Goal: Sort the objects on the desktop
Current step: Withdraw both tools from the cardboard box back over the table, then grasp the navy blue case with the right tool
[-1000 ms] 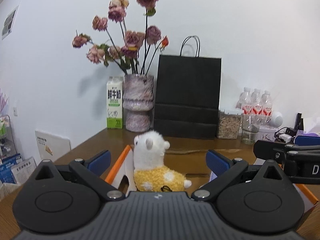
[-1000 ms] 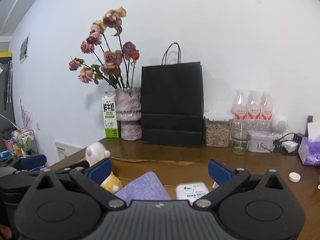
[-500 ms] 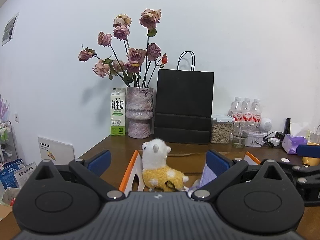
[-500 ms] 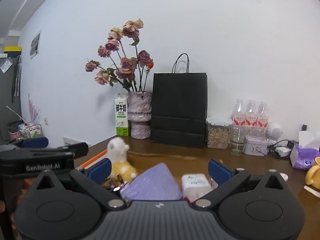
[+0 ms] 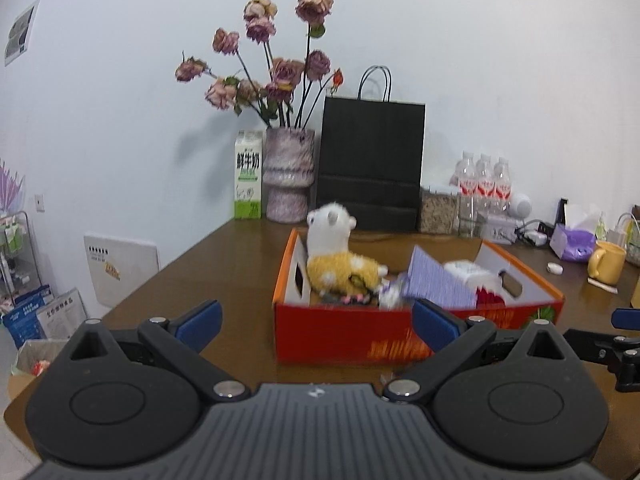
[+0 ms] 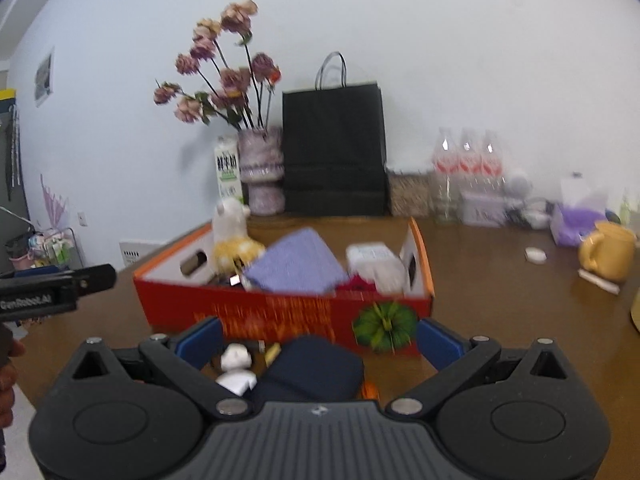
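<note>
Both tongs, left (image 5: 316,322) and right (image 6: 318,340), drawn back from the red box (image 5: 400,336), held wide and empty, plush toy (image 5: 340,256) left inside.

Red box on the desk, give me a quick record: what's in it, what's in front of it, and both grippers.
container: red box, open top
inside: plush toy, purple cloth, white pack
in front: dark pouch, small white figure
left gripper: open, empty
right gripper: open, empty
</note>
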`<state>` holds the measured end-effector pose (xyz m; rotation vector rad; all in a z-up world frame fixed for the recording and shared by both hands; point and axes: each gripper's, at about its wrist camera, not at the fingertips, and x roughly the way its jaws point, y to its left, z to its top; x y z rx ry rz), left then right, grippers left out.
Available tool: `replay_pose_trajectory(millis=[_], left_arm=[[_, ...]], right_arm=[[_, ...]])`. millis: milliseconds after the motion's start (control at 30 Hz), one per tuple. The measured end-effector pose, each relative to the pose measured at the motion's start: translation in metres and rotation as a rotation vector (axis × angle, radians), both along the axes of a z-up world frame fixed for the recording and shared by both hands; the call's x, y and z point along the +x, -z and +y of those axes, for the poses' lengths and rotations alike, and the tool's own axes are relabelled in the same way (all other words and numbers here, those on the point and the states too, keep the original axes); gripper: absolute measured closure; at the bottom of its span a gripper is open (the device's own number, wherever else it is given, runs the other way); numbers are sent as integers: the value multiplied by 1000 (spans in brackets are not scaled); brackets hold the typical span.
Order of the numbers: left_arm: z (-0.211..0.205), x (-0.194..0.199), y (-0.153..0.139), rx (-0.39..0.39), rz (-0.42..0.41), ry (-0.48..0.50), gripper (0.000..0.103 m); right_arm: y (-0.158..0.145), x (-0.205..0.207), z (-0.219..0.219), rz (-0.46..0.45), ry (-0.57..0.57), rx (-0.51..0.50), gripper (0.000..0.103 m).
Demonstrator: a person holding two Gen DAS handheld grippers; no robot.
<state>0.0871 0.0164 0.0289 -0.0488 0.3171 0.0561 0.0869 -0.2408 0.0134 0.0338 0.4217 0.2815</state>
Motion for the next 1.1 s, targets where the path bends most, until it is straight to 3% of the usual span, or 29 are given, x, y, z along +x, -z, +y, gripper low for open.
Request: replay_pose_trajectory(millis=[367,733,900,1100], left_arm=[[8,-24,31,-2,101,21,0],[22,-27,40,-32,125,2,0],[29,-24,47,-44,143,6,0],[31,-17,51,-47,169,21,0]], right_arm=[[35,-24,2,95,0,-36,0],[34,2,22,161,-27,-25,2],[39,23,28,233,1,-33,15],[40,51,27,351,8,29,27]])
